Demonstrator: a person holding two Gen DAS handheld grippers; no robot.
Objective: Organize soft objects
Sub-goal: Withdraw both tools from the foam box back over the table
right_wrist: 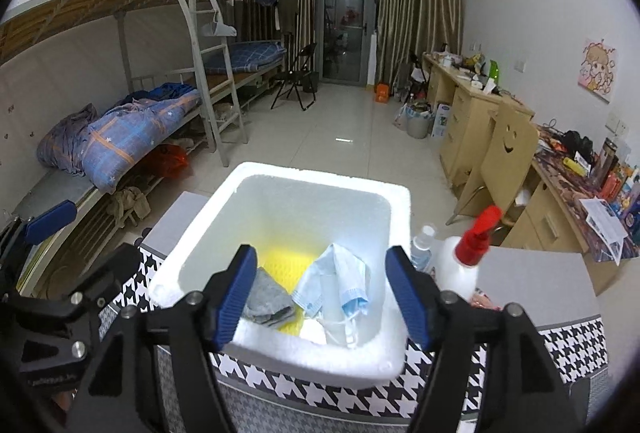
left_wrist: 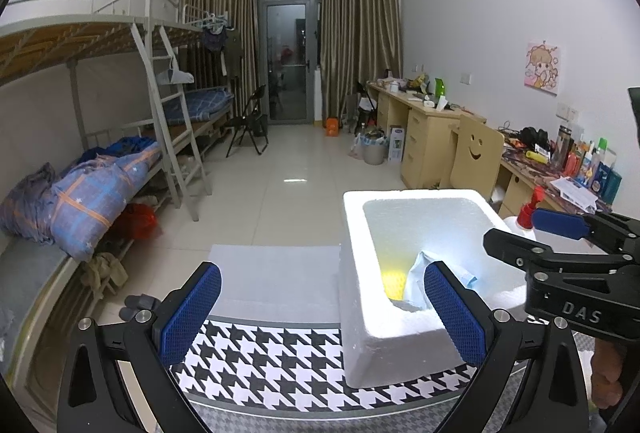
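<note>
A white foam box (right_wrist: 396,209) stands on a houndstooth-patterned table (right_wrist: 568,349). Inside it lie a light blue face mask (right_wrist: 340,277), a grey folded cloth (right_wrist: 266,297) and a yellow sponge-like pad (right_wrist: 292,257). My right gripper (right_wrist: 322,297) is open and empty, just above the box's near rim. My left gripper (left_wrist: 320,317) is open and empty, to the left of the box (left_wrist: 360,273), over the table (left_wrist: 272,353). The mask (left_wrist: 424,273) and yellow pad (left_wrist: 394,281) show in the left wrist view. The right gripper (left_wrist: 560,225) appears at the right edge there.
A white spray bottle with a red nozzle (right_wrist: 464,257) and a small clear bottle (right_wrist: 422,245) stand right of the box. A grey mat (left_wrist: 276,273) lies on the table's far left. Bunk beds (right_wrist: 120,137) are left, desks and a chair (right_wrist: 504,153) right.
</note>
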